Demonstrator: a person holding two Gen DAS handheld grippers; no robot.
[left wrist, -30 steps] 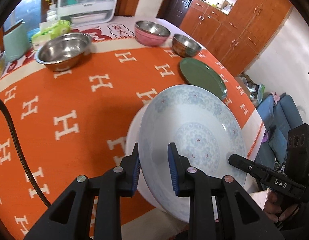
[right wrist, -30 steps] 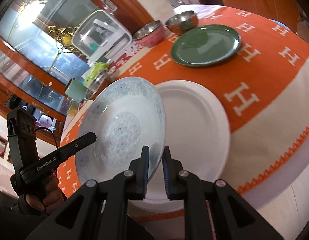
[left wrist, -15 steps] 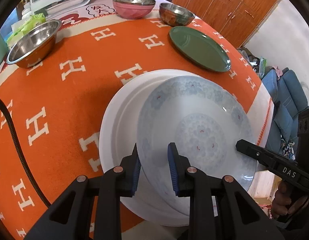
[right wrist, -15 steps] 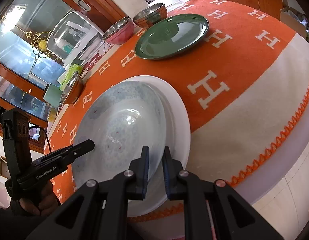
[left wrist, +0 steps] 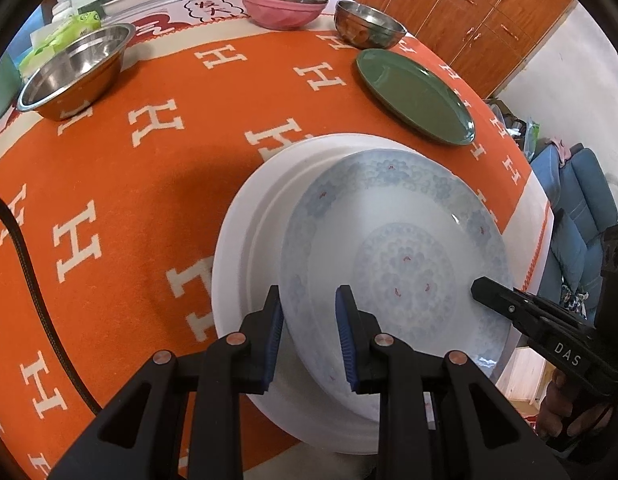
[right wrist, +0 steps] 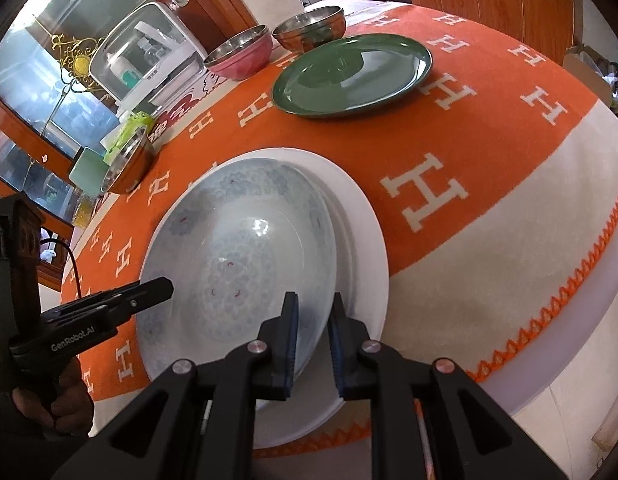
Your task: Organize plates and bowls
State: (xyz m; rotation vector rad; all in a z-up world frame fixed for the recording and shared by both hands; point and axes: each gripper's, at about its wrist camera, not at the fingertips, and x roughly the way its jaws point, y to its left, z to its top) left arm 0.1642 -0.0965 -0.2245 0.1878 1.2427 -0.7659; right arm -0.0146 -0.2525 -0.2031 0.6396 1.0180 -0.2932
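Note:
A blue-patterned plate (left wrist: pixel 401 248) (right wrist: pixel 237 256) lies slightly tilted on a larger white plate (left wrist: pixel 245 248) (right wrist: pixel 365 248) near the table's front edge. My left gripper (left wrist: pixel 309 320) is shut on the patterned plate's near-left rim, one pad under it and one on its inner face. My right gripper (right wrist: pixel 313 320) straddles the opposite rim. Its jaws are opening, with the rim still between them and the pads loosening off it. Each gripper's tip shows in the other wrist view, over the plate's edge.
A green plate (left wrist: pixel 413 92) (right wrist: pixel 349 72) lies behind the stack. Further back stand a large steel bowl (left wrist: pixel 73 68), a pink bowl (left wrist: pixel 285 4) and a small steel bowl (left wrist: pixel 369 24). The orange tablecloth's zigzag hem (right wrist: pixel 549 312) marks the near edge. A black cable (left wrist: pixel 25 264) crosses the left side.
The patterned plate, held tilted above the table, came down onto the white plate and now lies nearly flat. The gap between my right gripper's pads has widened a little.

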